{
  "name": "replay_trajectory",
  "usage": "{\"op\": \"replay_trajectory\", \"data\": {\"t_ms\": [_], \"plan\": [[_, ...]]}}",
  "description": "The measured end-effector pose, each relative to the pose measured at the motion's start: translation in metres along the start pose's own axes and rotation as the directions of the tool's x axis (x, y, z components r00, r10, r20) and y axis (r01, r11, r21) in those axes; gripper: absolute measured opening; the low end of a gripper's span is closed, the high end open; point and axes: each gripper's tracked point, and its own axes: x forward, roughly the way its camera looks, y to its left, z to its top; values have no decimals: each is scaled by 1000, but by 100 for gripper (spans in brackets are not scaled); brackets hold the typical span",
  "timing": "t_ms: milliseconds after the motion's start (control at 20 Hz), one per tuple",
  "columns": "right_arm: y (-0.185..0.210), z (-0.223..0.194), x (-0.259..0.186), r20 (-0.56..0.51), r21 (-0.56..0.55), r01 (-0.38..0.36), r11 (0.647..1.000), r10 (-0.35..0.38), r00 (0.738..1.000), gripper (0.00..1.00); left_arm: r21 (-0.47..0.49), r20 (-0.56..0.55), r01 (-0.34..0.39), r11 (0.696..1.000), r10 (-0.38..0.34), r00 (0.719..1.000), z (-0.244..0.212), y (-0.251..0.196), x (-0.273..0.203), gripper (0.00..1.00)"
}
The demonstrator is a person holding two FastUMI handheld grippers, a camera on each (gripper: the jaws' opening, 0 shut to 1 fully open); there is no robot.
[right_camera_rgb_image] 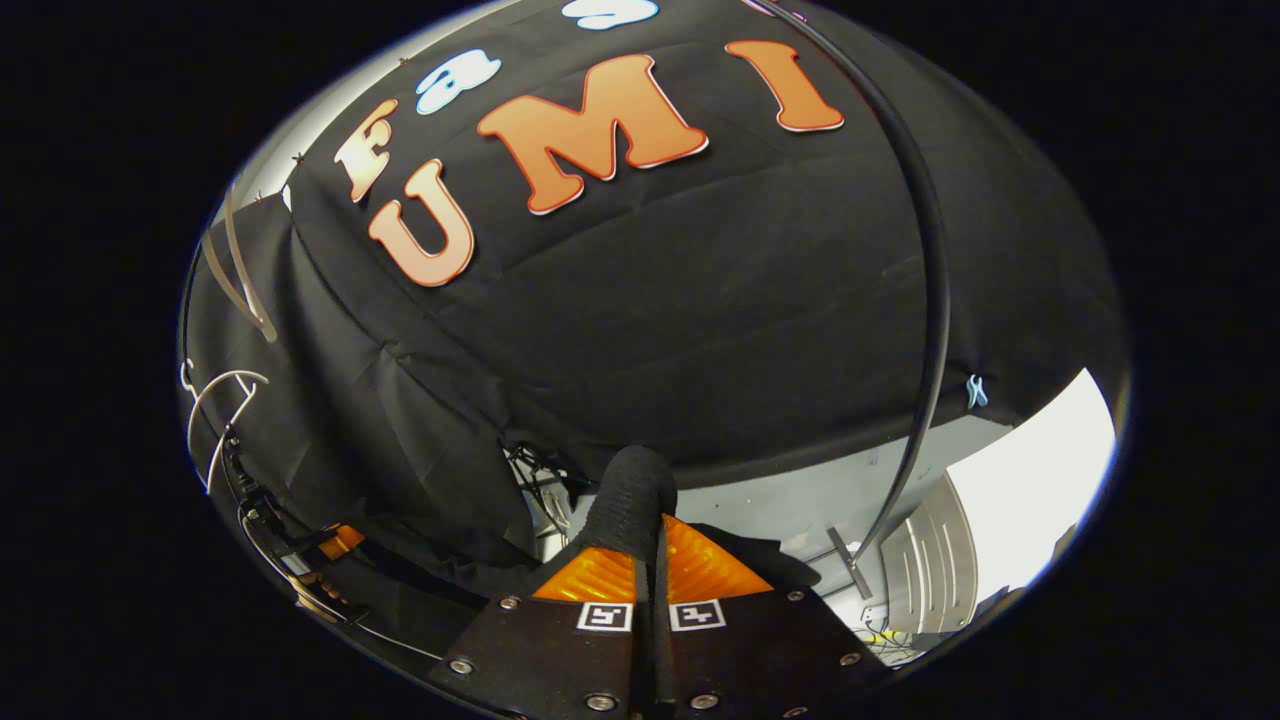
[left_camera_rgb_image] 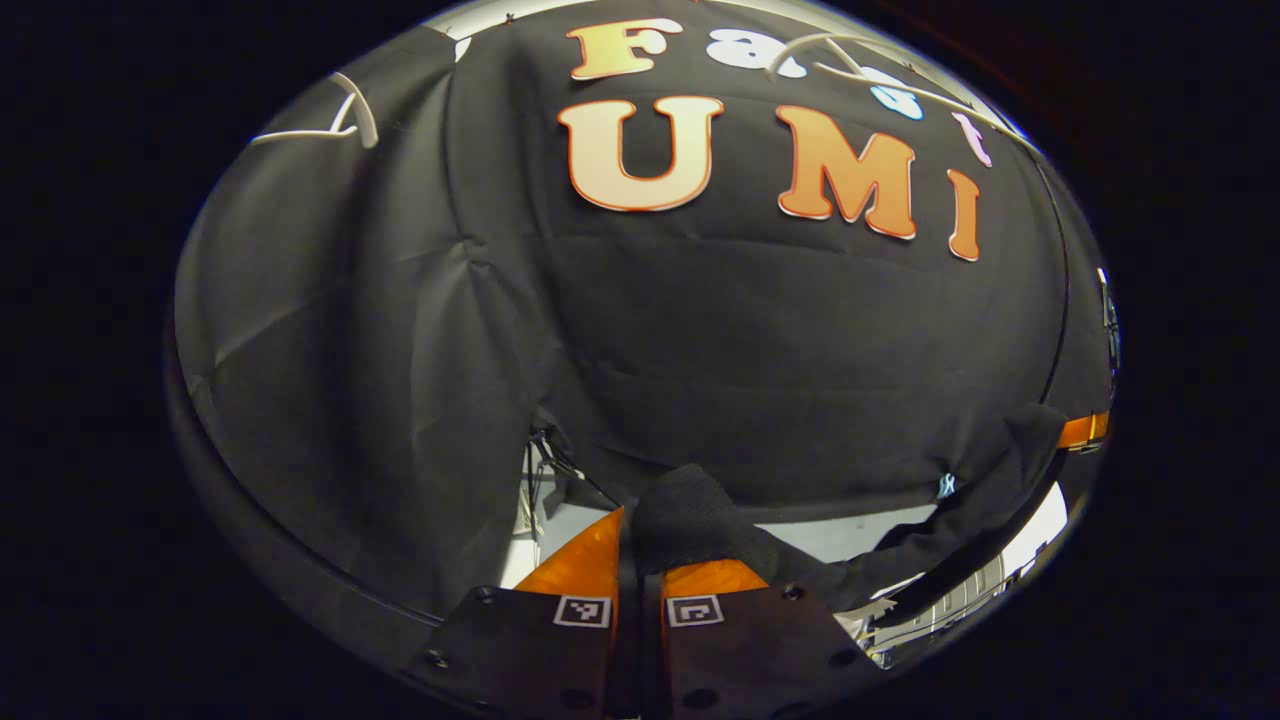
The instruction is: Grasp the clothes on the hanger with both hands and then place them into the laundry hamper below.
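Observation:
A dark garment (left_camera_rgb_image: 700, 515) is pinched between the fingers of my left gripper (left_camera_rgb_image: 632, 540), which is shut on a bunched fold of it. From there the cloth stretches right to the other gripper (left_camera_rgb_image: 1083, 430) at the far edge. In the right gripper view, my right gripper (right_camera_rgb_image: 650, 535) is shut on a rolled fold of the same garment (right_camera_rgb_image: 635, 485). The cloth trails down and left toward the left gripper (right_camera_rgb_image: 340, 540). A white ribbed object (right_camera_rgb_image: 925, 570), possibly the hamper, lies low on the right, also low on the right in the left gripper view (left_camera_rgb_image: 940, 600).
Bare white hangers (left_camera_rgb_image: 345, 115) hang at the upper left, and more hangers (right_camera_rgb_image: 225, 400) show at the left edge of the right gripper view. A black curved pole (right_camera_rgb_image: 932, 300) runs down the right side. Pale floor (right_camera_rgb_image: 780, 500) lies below the wall cloth.

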Motion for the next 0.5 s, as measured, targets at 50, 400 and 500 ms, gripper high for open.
{"op": "replay_trajectory", "data": {"t_ms": [50, 400, 500], "plan": [[5, -11, 7, -17, 5, -5, 1000, 5, 1000, 0, -5, -25, 21, 1000, -21, 999, -10, -9, 2, 7], [30, -88, 44, -137, 17, -8, 1000, 10, 991, 0, -23, -178, 104, 994, -107, 978, -78, -52, 16, 7], [35, -110, 55, -171, 30, 0, 1000, 5, 985, 0, -25, -219, 122, 992, -124, 968, -96, -62, 19, 5]]}}
